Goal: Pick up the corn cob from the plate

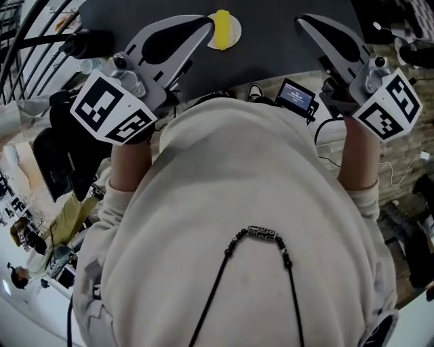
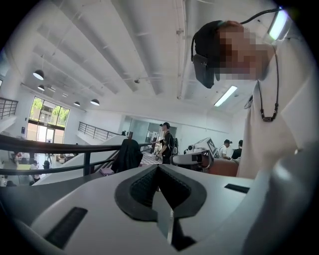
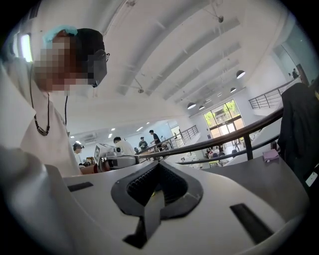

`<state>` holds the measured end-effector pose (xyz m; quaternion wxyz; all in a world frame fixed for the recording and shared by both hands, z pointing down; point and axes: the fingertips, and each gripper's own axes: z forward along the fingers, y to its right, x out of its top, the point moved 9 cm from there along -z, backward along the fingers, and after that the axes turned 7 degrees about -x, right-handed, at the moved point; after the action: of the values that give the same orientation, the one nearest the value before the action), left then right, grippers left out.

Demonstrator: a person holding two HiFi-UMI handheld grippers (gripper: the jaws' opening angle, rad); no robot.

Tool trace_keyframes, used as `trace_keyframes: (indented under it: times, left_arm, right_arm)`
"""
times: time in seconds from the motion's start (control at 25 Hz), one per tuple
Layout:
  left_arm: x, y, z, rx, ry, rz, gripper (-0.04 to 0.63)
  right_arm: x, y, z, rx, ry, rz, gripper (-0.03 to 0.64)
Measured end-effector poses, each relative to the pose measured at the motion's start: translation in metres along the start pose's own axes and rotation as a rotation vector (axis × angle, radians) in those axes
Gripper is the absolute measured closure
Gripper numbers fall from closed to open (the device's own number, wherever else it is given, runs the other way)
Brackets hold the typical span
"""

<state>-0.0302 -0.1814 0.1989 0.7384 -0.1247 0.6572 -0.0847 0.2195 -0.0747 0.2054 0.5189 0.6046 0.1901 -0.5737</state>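
Corn cob (image 1: 222, 26) lying on its plate (image 1: 234, 36), both tongs clenched on nothing.
The plate sits on the dark counter (image 1: 271, 41), and the cob's long axis runs straight away from the person (its two ends look alike). The left tongs (image 1: 203, 22) show just beside it, the right tongs (image 1: 303, 20) well apart. The writing on the small screen (image 1: 296, 95) is too small to read.

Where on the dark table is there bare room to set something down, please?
Bare tabletop lies between the plate holding the corn cob and the right gripper. The left gripper crowds the plate's left side.
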Motion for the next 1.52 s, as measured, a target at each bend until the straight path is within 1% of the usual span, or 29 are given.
trace_keyframes:
  times: [0.16,0.28,0.36,0.48,0.6,0.76,0.92,1.0,1.08,1.28,1.36,1.52]
  left_arm:
    - [0.004,-0.009,-0.004,-0.022,0.019,0.017,0.592]
    - [0.012,-0.007,-0.006,-0.076,0.047,0.052,0.592]
    - [0.013,-0.007,-0.008,-0.101,0.049,0.056,0.592]
    - [0.006,-0.012,-0.013,-0.117,0.053,0.034,0.592]
    - [-0.004,-0.023,-0.026,-0.108,0.073,0.001,0.592]
    - [-0.025,-0.033,-0.038,-0.101,0.087,-0.08,0.592]
    - [-0.022,-0.042,-0.036,-0.111,0.087,-0.091,0.592]
    - [-0.023,-0.044,-0.037,-0.089,0.102,-0.1,0.592]
    - [-0.028,-0.048,-0.038,-0.051,0.115,-0.122,0.592]
    - [-0.038,-0.056,-0.038,0.029,0.137,-0.169,0.592]
    - [-0.041,-0.059,-0.033,0.06,0.148,-0.19,0.592]
    - [-0.046,-0.062,-0.034,0.103,0.136,-0.232,0.592]
  right_arm:
    - [0.012,-0.003,-0.001,-0.042,0.025,-0.047,0.603]
    - [0.026,-0.007,0.0,-0.073,0.031,-0.08,0.603]
    - [0.034,-0.01,0.004,-0.096,0.036,-0.091,0.603]
    - [0.045,-0.017,0.015,-0.138,0.02,-0.108,0.603]
    - [0.046,-0.019,0.036,-0.156,-0.023,-0.111,0.603]
    - [0.038,-0.014,0.06,-0.139,-0.09,-0.094,0.603]
    - [0.045,-0.003,0.082,-0.114,-0.12,-0.127,0.603]
    - [0.044,0.007,0.089,-0.097,-0.133,-0.112,0.603]
    - [0.045,0.015,0.097,-0.083,-0.147,-0.1,0.603]
    - [0.056,0.024,0.125,-0.025,-0.204,-0.141,0.603]
    - [0.058,0.035,0.13,-0.009,-0.223,-0.126,0.603]
    - [0.042,0.051,0.14,0.007,-0.261,-0.09,0.601]
